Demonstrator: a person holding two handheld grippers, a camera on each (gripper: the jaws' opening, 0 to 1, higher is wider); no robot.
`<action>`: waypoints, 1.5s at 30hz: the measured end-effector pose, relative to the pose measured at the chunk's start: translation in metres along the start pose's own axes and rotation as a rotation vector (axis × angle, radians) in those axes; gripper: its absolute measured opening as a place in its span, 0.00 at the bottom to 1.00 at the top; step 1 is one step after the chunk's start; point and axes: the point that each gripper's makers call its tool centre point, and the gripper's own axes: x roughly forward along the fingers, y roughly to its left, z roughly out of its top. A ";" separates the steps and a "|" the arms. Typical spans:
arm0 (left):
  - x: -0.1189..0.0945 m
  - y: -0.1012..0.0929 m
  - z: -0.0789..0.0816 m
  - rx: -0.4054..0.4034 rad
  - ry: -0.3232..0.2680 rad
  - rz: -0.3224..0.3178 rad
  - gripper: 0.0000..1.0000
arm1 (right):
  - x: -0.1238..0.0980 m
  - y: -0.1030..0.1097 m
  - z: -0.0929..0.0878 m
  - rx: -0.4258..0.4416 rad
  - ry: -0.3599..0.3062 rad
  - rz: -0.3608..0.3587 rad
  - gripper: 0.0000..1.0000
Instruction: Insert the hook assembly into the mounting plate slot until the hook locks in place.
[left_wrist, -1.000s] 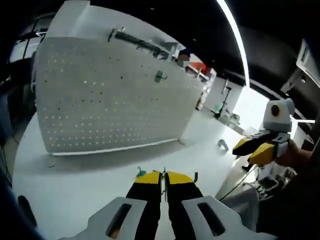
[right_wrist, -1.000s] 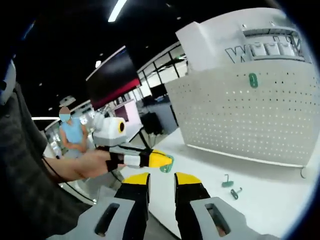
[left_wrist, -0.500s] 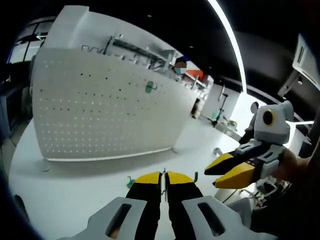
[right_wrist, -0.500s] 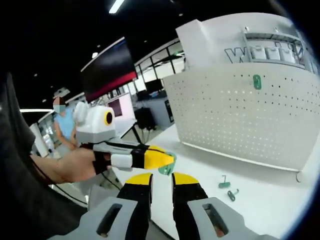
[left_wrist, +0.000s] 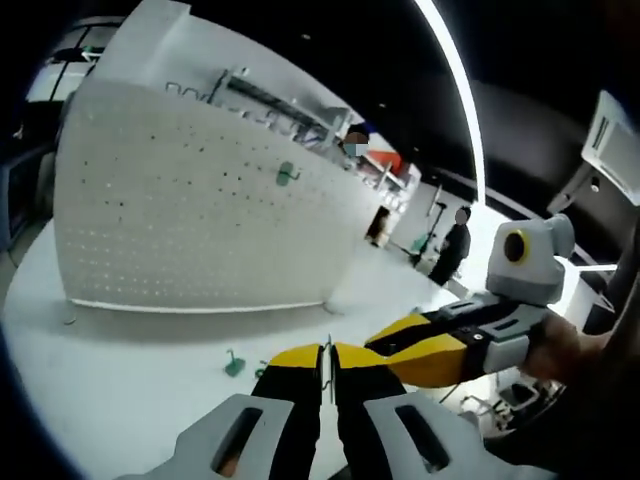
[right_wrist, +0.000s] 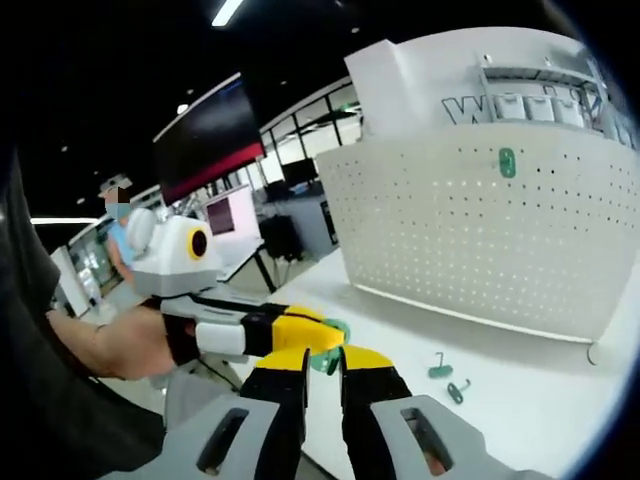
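Hook assembly (right_wrist: 330, 345), a small green piece, is sitting pinched at the tip of the left gripper (right_wrist: 335, 338), which I'm seeing come in from the left of the right gripper view w/ a hand (right_wrist: 115, 345) behind it. In the left gripper view that gripper's (left_wrist: 330, 357) yellow-tipped fingers (left_wrist: 296, 358) are pressed almost together; the hook itself isn't clear to me there. Right gripper (right_wrist: 325, 362) is hanging just below/beside the held hook, its fingers (right_wrist: 285, 362) narrowly apart w/ nothing btwn them that I can make out; whether a tip is touching the hook, can't tell. In the left gripper view the right gripper (left_wrist: 385, 345) is reaching in from the right, its yellow tip right next to my left tips. Mounting plate (right_wrist: 490, 240), a white perforated panel, is standing upright on the white counter (right_wrist: 530, 395), well apart from both grippers; one green hook (right_wrist: 507, 162) is already hanging on its face near the top. Two more loose green hook parts (right_wrist: 448, 381) are lying on the counter in front of the panel, close to each other. I'm also seeing them as loose bits (left_wrist: 235, 364) in the left gripper view, past my fingertips.
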 end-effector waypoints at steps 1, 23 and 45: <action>0.000 0.000 0.000 -0.002 -0.004 0.001 0.03 | 0.000 -0.001 -0.001 -0.010 0.003 -0.006 0.08; -0.001 -0.004 0.001 -0.214 -0.071 -0.051 0.03 | 0.002 -0.003 0.001 -0.022 -0.009 -0.009 0.02; 0.002 -0.003 -0.002 -0.104 -0.038 -0.031 0.14 | -0.001 -0.015 -0.001 -0.069 -0.009 -0.054 0.00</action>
